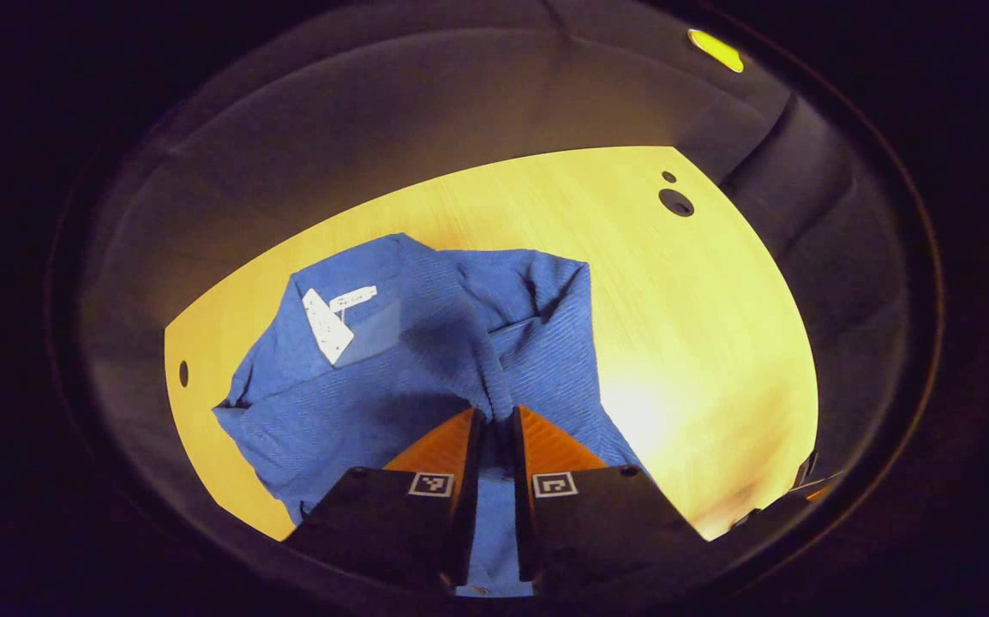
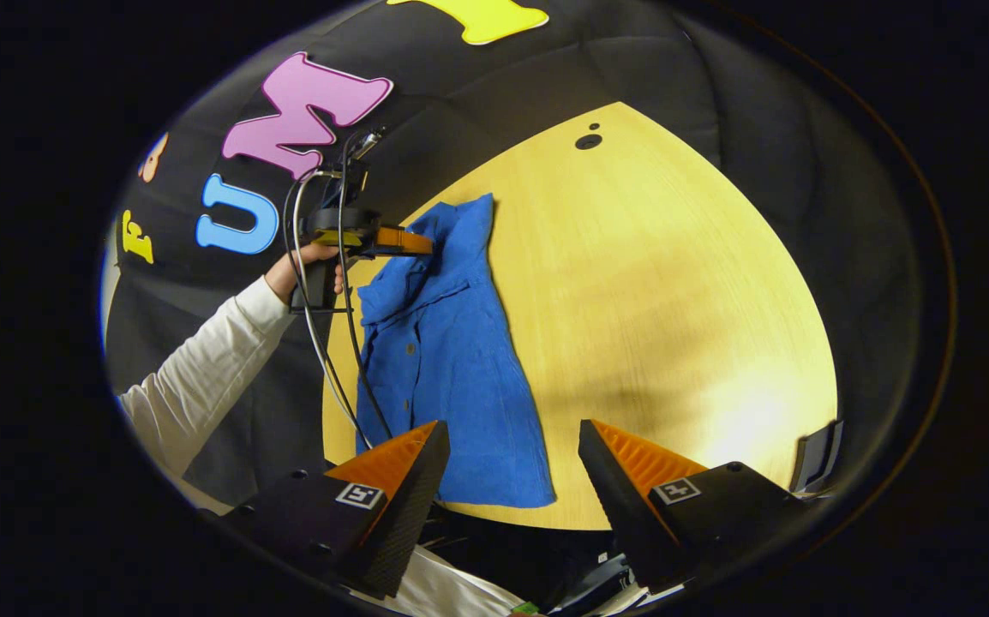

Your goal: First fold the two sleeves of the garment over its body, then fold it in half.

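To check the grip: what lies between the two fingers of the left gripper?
In the left gripper view, a bunched fold of the blue shirt lies pinched between the left gripper fingers.

Garment (image 1: 426,360) near edge hidden behind left gripper (image 1: 494,420) fingers; white tag (image 1: 327,324) print unreadable

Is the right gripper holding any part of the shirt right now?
No, in the right gripper view the right gripper stands wide open above the table, its fingers clear of the blue shirt.
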`<state>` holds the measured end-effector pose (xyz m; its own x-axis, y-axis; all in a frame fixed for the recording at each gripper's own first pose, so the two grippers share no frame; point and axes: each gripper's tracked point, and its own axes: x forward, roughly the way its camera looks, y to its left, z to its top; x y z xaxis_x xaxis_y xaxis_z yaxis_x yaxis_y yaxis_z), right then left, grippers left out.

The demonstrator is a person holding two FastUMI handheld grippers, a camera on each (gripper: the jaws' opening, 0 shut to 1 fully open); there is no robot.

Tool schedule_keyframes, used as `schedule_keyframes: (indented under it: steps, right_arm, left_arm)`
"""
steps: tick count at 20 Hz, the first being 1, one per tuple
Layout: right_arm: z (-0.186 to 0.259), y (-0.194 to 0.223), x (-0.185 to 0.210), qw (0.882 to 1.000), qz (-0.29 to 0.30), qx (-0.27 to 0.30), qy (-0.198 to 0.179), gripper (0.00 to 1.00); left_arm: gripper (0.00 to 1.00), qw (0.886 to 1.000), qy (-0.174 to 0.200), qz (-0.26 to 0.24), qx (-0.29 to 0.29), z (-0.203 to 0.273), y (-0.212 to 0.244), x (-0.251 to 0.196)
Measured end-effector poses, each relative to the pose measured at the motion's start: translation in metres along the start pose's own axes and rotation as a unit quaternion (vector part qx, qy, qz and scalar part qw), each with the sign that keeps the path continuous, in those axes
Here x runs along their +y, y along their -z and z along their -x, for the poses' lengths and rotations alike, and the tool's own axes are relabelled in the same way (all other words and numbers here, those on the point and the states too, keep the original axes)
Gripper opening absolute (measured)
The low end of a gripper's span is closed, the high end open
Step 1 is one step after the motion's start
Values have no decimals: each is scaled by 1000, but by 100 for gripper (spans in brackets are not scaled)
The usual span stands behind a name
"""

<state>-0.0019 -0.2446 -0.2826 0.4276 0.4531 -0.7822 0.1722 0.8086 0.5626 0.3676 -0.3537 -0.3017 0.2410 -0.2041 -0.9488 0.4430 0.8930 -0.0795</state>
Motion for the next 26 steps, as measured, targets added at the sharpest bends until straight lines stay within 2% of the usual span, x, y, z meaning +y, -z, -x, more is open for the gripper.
schedule_keyframes:
  steps: [2, 4, 5, 9, 11, 14, 17, 18, 20, 22, 26]
  right_arm:
    - [0, -6, -2, 1000, -9, -2, -2, 97]
    - [-7, -13, 0, 1000, -11, -5, -2, 97]
    - [-9, -14, 3, 1000, -9, -5, -4, 97]
    - [-25, -9, 23, 1000, 7, 5, -10, 97]
    - [-34, -2, 36, 1000, 17, 9, -5, 97]
    - [-49, 19, 44, 999, 36, 22, 29, 98]
    - [-66, 57, 58, 997, 29, 66, 34, 98]
    - [-70, 71, 58, 995, 32, 87, 43, 98]
    - [-84, 95, 55, 990, 43, 125, 57, 99]
    - [-90, 114, 42, 983, 46, 157, 88, 99]
    - [-93, 138, 29, 971, 49, 196, 131, 99]
  left_arm:
    - [24, 998, 55, 7, -2, 4, -1, -36]
    - [74, 997, 80, 3, -21, 17, -2, -48]
    - [85, 996, 86, 2, -35, 28, -4, -51]
    - [84, 997, 62, 0, -54, 70, 25, -23]
    - [84, 997, 51, -3, -62, 94, 57, 1]
    - [83, 997, 43, 30, -60, 125, 135, 46]
    - [84, 998, -12, 61, -15, 115, 239, 106]
    - [83, 996, -17, 83, 22, 105, 289, 125]
    - [84, 989, -2, 132, 73, 99, 354, 141]
    - [84, 982, 0, 163, 96, 93, 397, 156]
    - [83, 977, -20, 173, 122, 89, 441, 179]
